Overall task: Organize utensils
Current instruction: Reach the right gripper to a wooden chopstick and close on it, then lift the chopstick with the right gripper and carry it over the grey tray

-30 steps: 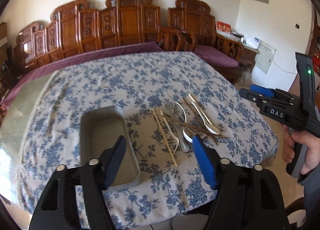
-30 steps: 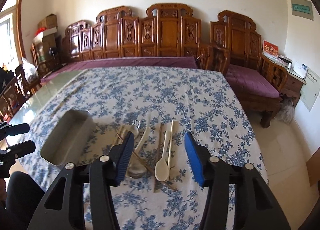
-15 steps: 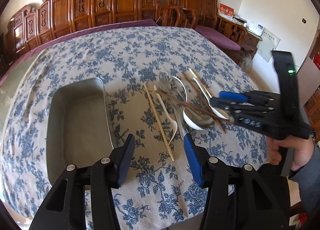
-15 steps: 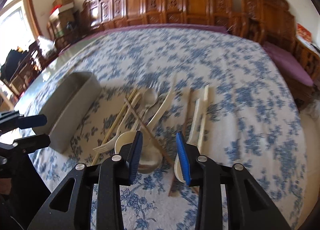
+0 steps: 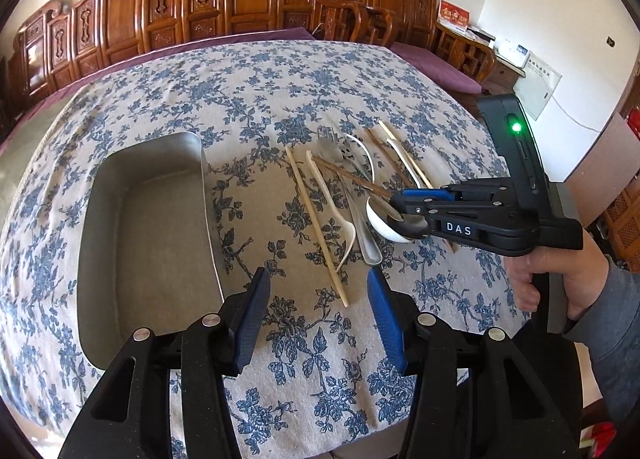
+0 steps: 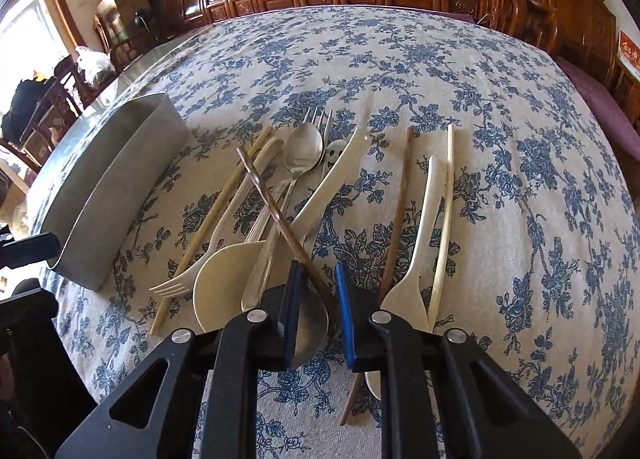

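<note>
Floral tablecloth (image 5: 320,71), tray (image 5: 148,219) left | right gripper (image 6: 318,315) half-closed astride dark chopstick (image 6: 280,215) in utensil pile, not yet clamped | left gripper (image 5: 316,311) released, hovering near | advise: pinch chopstick alone, clear of steel spoon (image 6: 316,335).

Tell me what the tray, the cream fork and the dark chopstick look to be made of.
Grey rectangular tray: likely brushed metal, dull matte sheen. Cream fork: probably plastic, smooth, uniform, slightly glossy. Dark brown chopstick: seemingly wood, brown with a streaky surface.

White letters "DAS" on right gripper (image 5: 404,205), other wall signs unreadable
</note>
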A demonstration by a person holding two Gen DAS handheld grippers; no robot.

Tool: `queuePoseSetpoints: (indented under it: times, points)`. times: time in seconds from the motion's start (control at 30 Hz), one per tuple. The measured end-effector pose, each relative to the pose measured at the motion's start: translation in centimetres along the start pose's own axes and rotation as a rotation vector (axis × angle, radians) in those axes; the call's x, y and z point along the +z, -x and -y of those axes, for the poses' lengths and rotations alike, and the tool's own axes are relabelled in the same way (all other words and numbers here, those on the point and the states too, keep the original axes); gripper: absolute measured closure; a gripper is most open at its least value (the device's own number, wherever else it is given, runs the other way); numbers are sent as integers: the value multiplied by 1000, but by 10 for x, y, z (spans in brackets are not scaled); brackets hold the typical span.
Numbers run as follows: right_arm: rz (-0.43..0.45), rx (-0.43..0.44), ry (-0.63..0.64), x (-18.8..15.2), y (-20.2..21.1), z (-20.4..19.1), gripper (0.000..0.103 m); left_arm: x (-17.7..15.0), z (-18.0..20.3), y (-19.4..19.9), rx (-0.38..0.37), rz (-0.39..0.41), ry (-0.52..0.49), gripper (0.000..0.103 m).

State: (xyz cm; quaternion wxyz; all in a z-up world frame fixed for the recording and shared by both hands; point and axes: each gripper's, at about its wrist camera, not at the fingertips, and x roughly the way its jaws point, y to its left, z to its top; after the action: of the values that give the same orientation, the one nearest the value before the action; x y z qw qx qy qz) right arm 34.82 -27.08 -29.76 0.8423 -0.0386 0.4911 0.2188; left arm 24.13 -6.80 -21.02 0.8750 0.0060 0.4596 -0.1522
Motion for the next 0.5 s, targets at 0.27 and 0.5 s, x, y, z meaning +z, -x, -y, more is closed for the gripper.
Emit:
queuePoseSetpoints:
  times: [0.27,0.5]
  points:
    - [41,29,16,-4,19,2,97,-1,5,-9,4,-16,-8,55]
    - [98,26,-12,-15,50,7,97,-3,10,-27,-5,-47,-9,56]
